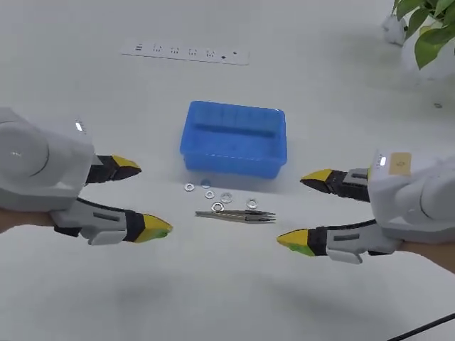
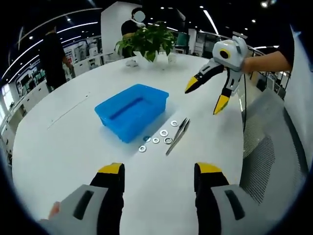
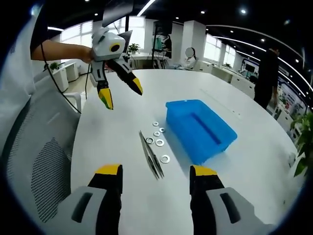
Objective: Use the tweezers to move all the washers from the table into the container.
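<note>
now tweezers (image 1: 236, 215) flat, long axis left-right beside container (image 1: 231, 160); left claw (image 1: 154, 198), right claw (image 1: 290, 209) apart.

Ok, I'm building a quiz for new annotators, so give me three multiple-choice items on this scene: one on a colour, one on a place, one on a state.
1. What colour is the container? A red. B blue. C white.
2. Where do the tweezers lie? A inside the container. B on the table beside the washers. C under the container.
3. How do the left gripper and right gripper stand? A both open, empty. B both shut. C one holds the tweezers.

Answers: 1 B, its walls are blue. 2 B, they rest flat next to the washers. 3 A, both pairs of jaws are spread with nothing between.
</note>
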The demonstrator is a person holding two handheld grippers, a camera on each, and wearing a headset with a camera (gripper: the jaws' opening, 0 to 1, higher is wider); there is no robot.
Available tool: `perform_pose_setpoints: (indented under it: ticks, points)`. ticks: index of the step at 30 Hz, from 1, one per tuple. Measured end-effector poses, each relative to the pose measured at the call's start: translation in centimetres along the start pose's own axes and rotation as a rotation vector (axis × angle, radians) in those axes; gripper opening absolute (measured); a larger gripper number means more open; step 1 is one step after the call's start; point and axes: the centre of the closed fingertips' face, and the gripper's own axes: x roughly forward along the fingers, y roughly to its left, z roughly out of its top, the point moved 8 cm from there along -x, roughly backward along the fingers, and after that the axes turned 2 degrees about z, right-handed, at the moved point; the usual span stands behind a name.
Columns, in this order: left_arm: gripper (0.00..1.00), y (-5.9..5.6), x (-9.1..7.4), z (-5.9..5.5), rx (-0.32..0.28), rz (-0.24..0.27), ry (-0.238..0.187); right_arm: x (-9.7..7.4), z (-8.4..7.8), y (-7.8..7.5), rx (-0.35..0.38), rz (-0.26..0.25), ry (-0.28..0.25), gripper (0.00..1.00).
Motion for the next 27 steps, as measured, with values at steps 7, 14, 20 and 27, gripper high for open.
perform_pose_setpoints:
  ticks: [7,14,20,27]
  points:
    - [0.53,-1.1,2.1,0.1,0.014,-0.070,0.036,1.8,0.0,-0.3,-0.007,0.037,0.020,0.46]
    - [0.44,-1.6,4.6,0.8,0.026,-0.110,0.061,3.5,-0.4,-0.2,-0.027,0.080,0.065,0.40]
    - [0.40,-1.7,6.1,1.0,0.043,-0.147,0.083,4.7,-0.7,-0.5,-0.034,0.110,0.104,0.31]
    - [0.38,-1.8,6.8,0.5,0.072,-0.178,0.122,6.2,-0.1,-0.3,-0.075,0.155,0.119,0.27]
